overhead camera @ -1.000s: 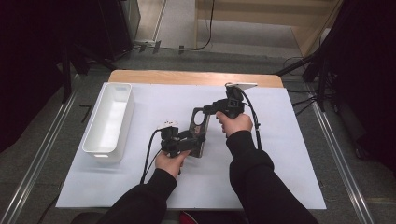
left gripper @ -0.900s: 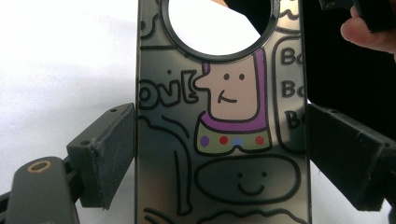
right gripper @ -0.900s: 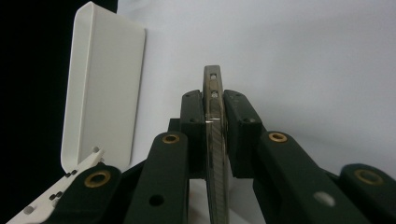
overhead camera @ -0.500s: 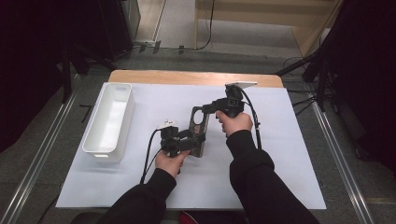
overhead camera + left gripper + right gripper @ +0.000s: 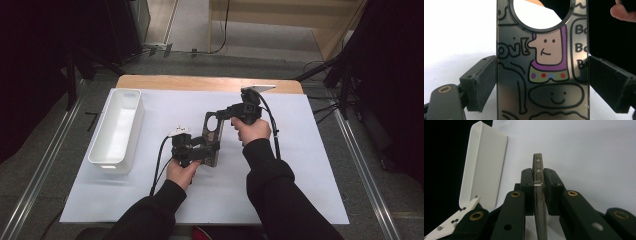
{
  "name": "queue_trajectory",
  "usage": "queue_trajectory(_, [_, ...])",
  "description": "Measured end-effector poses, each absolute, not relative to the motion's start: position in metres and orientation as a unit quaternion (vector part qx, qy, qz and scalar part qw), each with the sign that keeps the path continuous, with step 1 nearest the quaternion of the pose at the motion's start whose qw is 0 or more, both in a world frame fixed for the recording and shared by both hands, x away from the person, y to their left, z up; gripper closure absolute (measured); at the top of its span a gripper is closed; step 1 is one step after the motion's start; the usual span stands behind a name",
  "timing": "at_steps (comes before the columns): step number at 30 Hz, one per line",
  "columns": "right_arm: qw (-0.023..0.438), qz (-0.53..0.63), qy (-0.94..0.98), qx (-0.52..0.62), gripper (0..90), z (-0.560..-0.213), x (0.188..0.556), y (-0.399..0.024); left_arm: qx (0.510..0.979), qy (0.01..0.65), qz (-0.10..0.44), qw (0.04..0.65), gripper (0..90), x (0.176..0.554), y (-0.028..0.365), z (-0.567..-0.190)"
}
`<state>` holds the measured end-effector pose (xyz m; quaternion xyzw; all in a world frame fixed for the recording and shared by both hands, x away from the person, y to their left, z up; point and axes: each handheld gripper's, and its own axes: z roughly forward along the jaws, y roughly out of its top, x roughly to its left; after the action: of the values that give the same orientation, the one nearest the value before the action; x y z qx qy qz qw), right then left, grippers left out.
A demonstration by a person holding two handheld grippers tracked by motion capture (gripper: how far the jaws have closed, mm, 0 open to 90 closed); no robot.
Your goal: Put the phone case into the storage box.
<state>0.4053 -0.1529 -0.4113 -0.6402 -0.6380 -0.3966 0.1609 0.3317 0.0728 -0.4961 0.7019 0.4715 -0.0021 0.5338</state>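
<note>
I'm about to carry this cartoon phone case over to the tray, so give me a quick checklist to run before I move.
1. Left gripper clamps the dark cartoon-printed phone case by both side edges: ok.
2. Right gripper pinches the case's thin edge between its pads: ok.
3. Case lifted off the white sheet: cannot tell.
4. Long white plastic tray sits upright with its opening up: ok.
5. Tray interior free: ok, as far as the high view shows.
6. Sheet between case and tray free of objects: ok.
</note>
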Motion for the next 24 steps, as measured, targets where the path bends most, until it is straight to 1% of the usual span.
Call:
queue_trajectory(15, [0.154,-0.393,-0.648,-0.634,77.4,-0.4085,0.4042,-0.1506,0.713,0.46,-0.018,0.529,11.1,0.336,0.0751,-0.4949])
queue_trajectory(19, [0.153,-0.394,-0.65,-0.632,77.4,-0.4076,0.4038,-0.1506,0.721,0.444,-0.024,0.532,2.9,0.3365,0.0737,-0.4931])
queue_trajectory(24, [0.149,-0.395,-0.654,-0.628,77.4,-0.4048,0.4023,-0.1526,0.715,0.44,-0.027,0.542,2.5,0.336,0.0756,-0.4901])
